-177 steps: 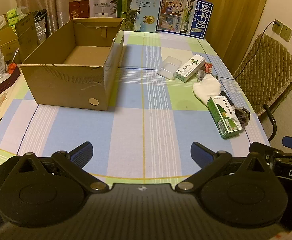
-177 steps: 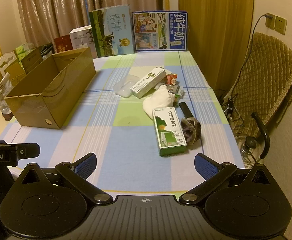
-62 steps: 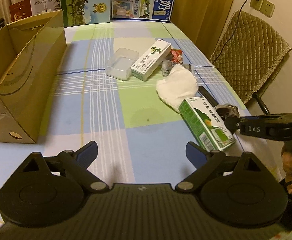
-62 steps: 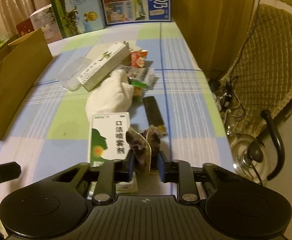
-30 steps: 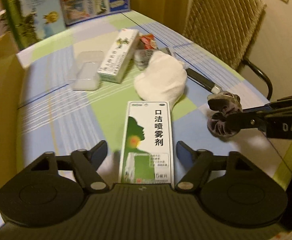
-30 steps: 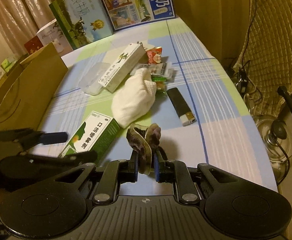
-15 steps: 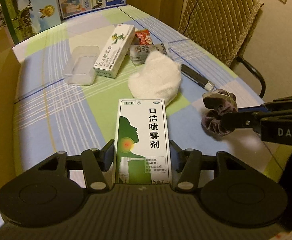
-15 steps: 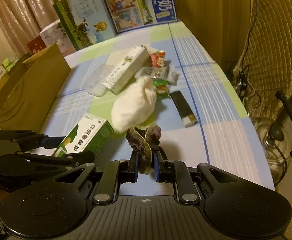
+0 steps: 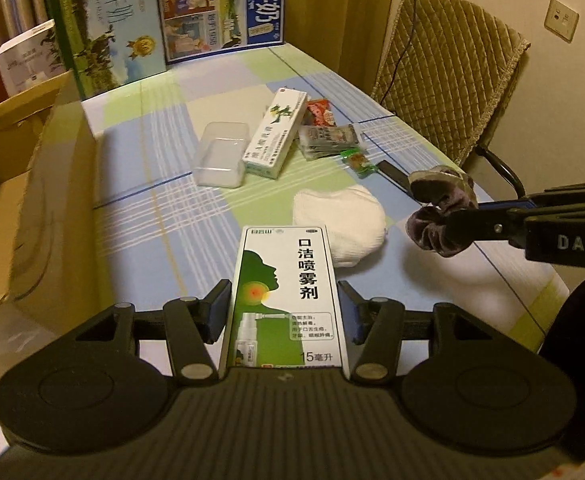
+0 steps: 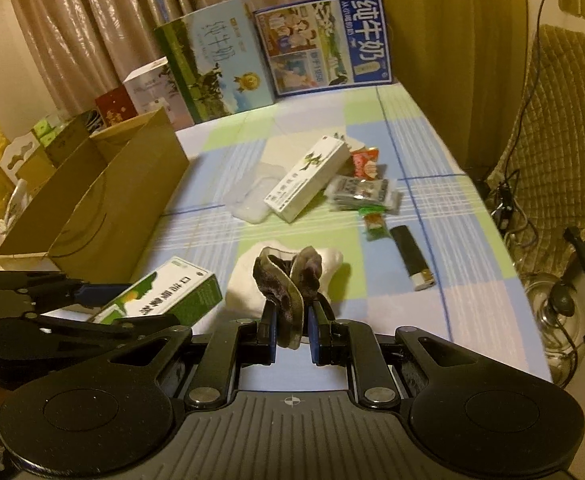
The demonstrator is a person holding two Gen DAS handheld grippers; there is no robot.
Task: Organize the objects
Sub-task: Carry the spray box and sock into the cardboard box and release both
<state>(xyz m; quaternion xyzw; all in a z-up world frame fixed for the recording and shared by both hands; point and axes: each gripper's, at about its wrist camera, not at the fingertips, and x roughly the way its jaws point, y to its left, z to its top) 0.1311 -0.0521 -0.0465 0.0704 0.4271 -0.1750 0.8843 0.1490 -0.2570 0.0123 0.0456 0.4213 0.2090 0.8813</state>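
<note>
green spray box [image 9: 288, 296] between left gripper [image 9: 285, 312] pads

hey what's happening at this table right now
A person is tidying the table with a handheld claw in each hand. The left claw is clamped on a green and white spray box, lifted off the checked tablecloth. The right claw is shut on a dark velvet scrunchie, also held up. An open cardboard box stands at the left. A white cloth, a lighter, a long white box, a clear case and snack packets lie on the table.
</note>
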